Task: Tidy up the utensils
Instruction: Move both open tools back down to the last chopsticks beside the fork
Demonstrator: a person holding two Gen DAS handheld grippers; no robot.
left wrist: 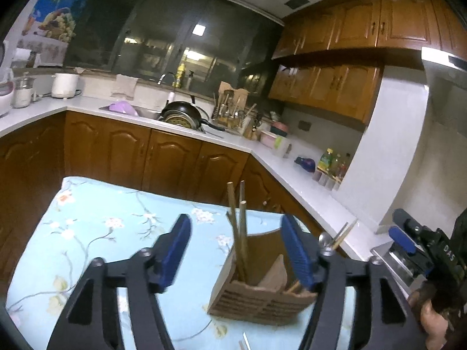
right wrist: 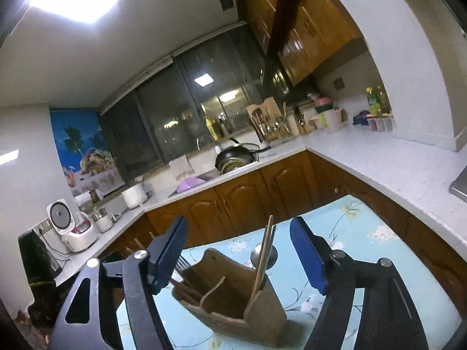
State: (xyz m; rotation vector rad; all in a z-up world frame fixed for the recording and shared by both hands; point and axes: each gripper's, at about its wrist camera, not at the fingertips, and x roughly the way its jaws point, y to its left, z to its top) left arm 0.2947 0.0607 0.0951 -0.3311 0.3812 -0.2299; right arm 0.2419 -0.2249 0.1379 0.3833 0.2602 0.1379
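Hovering over wooden holder (right wrist: 230, 300), chopsticks (right wrist: 264, 250) and spoon (right wrist: 258, 255) already in; left gripper (left wrist: 236, 253) and right gripper (right wrist: 238, 258) both spread, empty; next: fetch remaining utensil from tablecloth (left wrist: 116, 227)

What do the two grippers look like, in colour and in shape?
Both the left gripper and the right gripper have flat blue ribbed finger pads on black angular metal linkages with triangular cut-outs and silver pivot screws. In the left wrist view, the right one's body bears white letters "DAS". No cables show.

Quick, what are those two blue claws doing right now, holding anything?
Left gripper: open, holding nothing.
Right gripper: open, holding nothing, above the utensil holder.
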